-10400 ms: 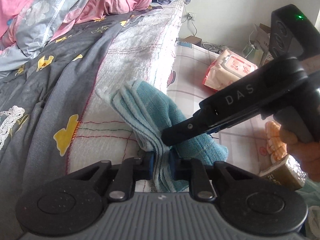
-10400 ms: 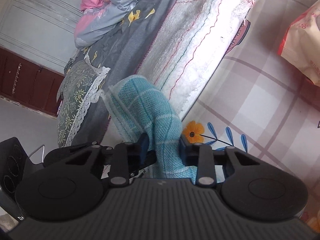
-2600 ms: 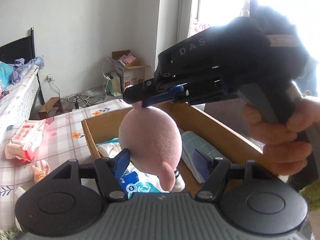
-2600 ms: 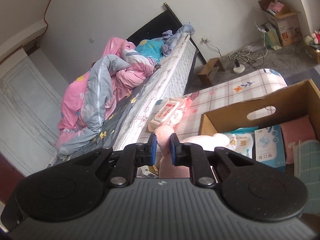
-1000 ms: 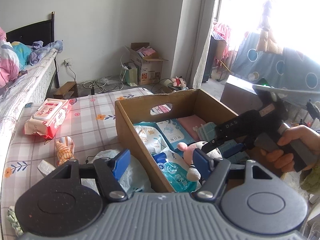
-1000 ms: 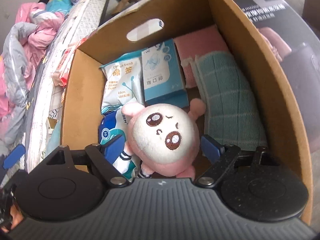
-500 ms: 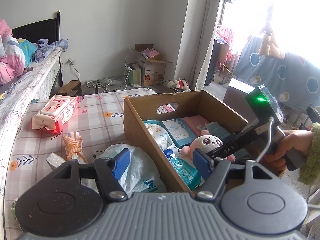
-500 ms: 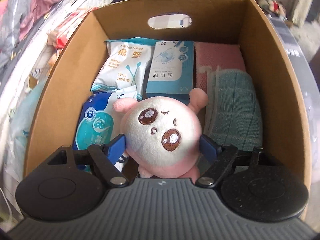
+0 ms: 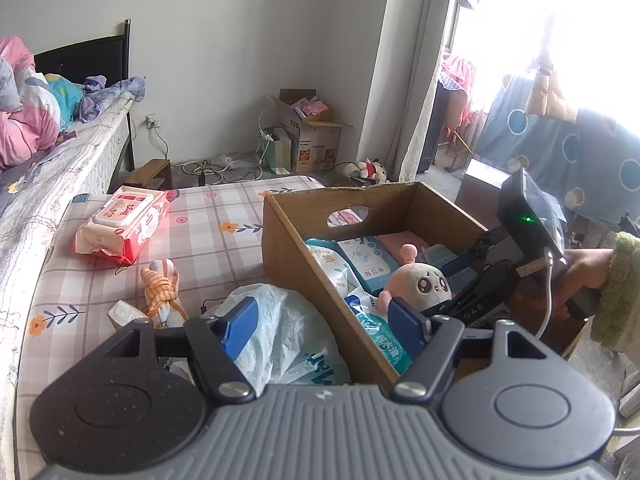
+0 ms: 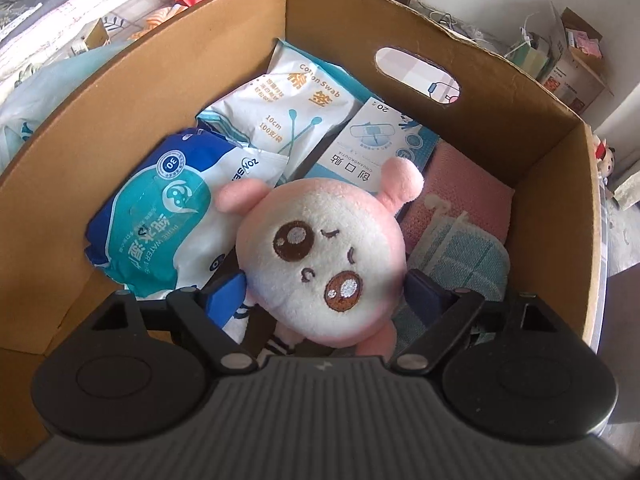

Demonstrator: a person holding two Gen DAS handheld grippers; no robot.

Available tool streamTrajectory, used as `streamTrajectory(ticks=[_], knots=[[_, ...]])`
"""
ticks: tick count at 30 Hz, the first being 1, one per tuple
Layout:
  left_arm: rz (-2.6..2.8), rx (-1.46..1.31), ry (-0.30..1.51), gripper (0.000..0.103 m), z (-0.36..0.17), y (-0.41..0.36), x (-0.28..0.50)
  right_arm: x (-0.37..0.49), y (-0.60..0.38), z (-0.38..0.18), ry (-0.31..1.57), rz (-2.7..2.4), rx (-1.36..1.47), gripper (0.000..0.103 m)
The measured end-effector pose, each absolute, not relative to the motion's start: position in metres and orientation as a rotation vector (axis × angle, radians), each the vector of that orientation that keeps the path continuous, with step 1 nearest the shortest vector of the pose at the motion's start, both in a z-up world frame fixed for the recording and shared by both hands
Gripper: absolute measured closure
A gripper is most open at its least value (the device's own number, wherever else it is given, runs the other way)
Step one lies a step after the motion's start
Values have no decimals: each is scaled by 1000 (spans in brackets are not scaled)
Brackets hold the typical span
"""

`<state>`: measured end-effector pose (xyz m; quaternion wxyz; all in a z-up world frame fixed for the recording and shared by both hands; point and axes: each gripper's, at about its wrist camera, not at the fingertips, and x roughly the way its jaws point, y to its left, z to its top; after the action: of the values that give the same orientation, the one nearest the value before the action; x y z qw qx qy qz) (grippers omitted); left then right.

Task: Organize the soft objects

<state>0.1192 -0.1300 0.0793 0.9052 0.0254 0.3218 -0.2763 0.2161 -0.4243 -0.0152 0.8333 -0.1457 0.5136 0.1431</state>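
Observation:
A round pink-and-white plush (image 10: 320, 248) lies face up in the cardboard box (image 10: 120, 120), on a blue wipes pack (image 10: 160, 220) and beside a folded teal towel (image 10: 460, 256) and a pink cloth (image 10: 460, 192). My right gripper (image 10: 320, 292) points down into the box. Its jaws are opening, and the plush head sits between the pads without being squeezed. In the left wrist view the plush (image 9: 416, 284) and the right gripper (image 9: 452, 280) show inside the box (image 9: 300, 248). My left gripper (image 9: 322, 320) hovers over the box's near wall, its jaws opening with nothing between them.
A cotton swab pack (image 10: 296, 96) and a plasters box (image 10: 376, 152) fill the back of the box. On the checked mat lie a red wipes pack (image 9: 120, 224), a knotted orange cloth (image 9: 160, 284) and a pale plastic bag (image 9: 280, 328). The bed (image 9: 40, 160) runs along the left.
The right wrist has rolled, so the box now sits turned in its view. The plush stays in the box and the right jaws stand a little wider. The left gripper has barely shifted.

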Motion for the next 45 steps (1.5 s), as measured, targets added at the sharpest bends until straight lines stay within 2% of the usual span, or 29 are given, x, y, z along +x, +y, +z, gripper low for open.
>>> streamTrajectory(ticks=[4,9,15,20,25,26,28,29,30,31,33,37,40,43,44,45], knots=[[-567,36,661,26,81,-118,114,200,-425,4,1022,272,-258,7],[-541,17,652,20,84,-93,105,173,-424,43,910,229,-162,5],[-453,33,633,20,83,-56,98,150,-402,100,750,254,-12,2],[-349,33,637,20,76,-25,100,151,-359,134,701,342,120,2],[-279,31,653,23,63,-4,113,169,-300,132,739,474,273,5],[-278,33,660,25,60,-3,116,175,-286,127,764,506,309,7],[-280,49,672,27,53,-3,124,184,-260,114,804,545,370,18],[-281,63,680,29,49,-4,128,190,-245,103,823,561,398,22],[-278,79,690,34,45,-7,133,194,-236,96,836,563,427,31],[-282,95,695,34,41,-10,138,199,-226,85,856,560,467,40],[-294,124,703,36,33,-15,148,204,-214,69,881,544,532,52],[-299,169,740,44,16,-26,170,204,-207,42,869,525,663,53],[-297,189,779,58,5,-31,183,198,-210,31,860,510,722,53],[-276,182,818,86,-2,-29,189,194,-213,26,856,475,725,53],[-273,165,824,99,-4,-26,190,193,-215,25,854,466,723,53],[-265,148,822,100,-4,-23,191,191,-217,24,853,462,722,52]])
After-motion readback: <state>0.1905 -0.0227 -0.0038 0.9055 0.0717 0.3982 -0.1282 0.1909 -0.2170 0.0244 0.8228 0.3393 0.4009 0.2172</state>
